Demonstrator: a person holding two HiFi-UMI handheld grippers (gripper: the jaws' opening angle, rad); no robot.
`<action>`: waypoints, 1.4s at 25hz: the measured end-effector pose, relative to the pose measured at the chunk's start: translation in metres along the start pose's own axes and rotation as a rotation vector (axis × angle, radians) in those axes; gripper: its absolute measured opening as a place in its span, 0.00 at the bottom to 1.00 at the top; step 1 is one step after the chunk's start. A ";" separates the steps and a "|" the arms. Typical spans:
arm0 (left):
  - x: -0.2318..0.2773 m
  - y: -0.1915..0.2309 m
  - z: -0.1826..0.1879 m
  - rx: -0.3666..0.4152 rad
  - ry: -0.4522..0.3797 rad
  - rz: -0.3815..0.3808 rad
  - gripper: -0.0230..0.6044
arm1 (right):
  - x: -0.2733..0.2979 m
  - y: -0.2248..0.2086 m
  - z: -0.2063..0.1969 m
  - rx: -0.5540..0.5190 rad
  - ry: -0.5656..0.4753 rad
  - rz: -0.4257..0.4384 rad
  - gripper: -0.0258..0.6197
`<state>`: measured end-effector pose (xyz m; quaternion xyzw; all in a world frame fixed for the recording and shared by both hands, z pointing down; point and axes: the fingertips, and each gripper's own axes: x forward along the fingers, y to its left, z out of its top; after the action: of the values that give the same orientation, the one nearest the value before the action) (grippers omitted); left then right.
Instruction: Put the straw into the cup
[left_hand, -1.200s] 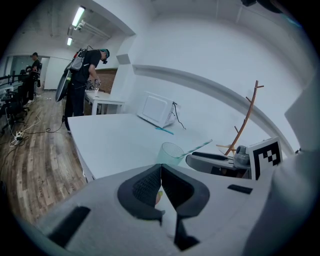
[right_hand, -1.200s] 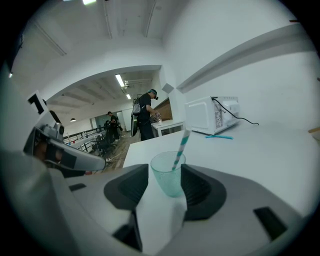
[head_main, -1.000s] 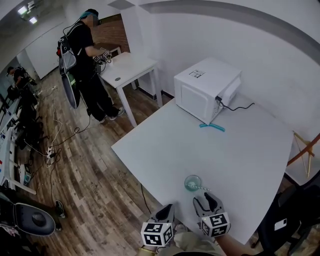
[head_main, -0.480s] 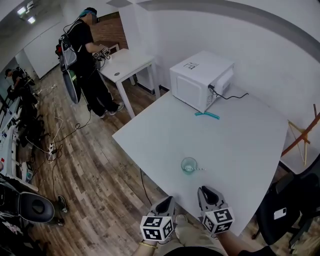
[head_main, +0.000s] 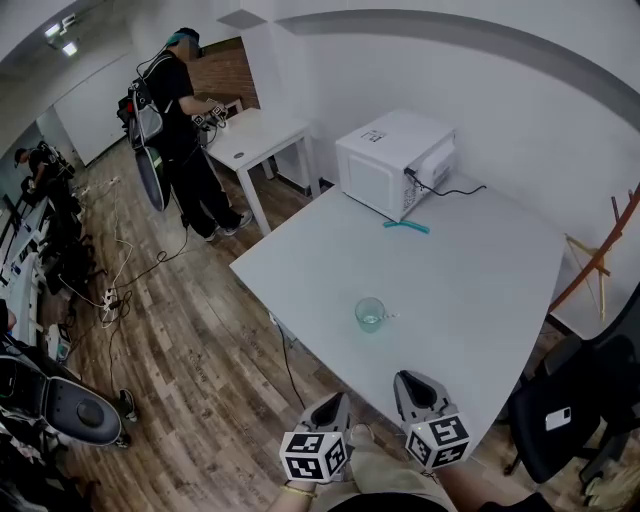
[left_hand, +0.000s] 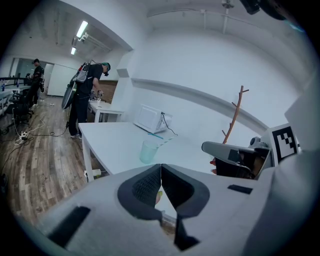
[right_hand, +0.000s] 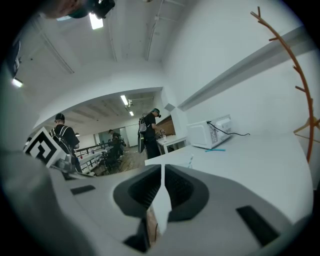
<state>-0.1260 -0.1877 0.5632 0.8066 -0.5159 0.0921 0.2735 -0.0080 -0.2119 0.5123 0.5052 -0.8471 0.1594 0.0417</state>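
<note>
Bearing cup (head_main: 370, 314), microwave (head_main: 385, 160) — white table (head_main: 470, 290), wood floor (head_main: 200, 340)

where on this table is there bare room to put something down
Bare: the wide stretch right of the cup, out to the table's right edge, and the strip between cup and teal item. Crowded only at the far corner, by the microwave.

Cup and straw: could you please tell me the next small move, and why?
Probably just lower both grippers to rest: the straw stands in the cup, the left gripper is shut and empty, the right gripper has jaws closing on nothing.
</note>
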 end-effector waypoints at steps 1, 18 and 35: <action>-0.005 -0.003 -0.001 -0.002 -0.005 0.001 0.07 | -0.006 0.003 0.000 -0.002 -0.001 0.007 0.10; -0.074 -0.033 -0.035 -0.026 -0.039 0.015 0.07 | -0.078 0.059 -0.004 -0.035 -0.007 0.100 0.10; -0.119 -0.038 -0.053 -0.020 -0.051 0.023 0.07 | -0.106 0.090 -0.011 -0.029 0.003 0.142 0.09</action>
<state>-0.1393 -0.0546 0.5432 0.8000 -0.5326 0.0695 0.2674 -0.0355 -0.0794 0.4773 0.4429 -0.8830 0.1504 0.0388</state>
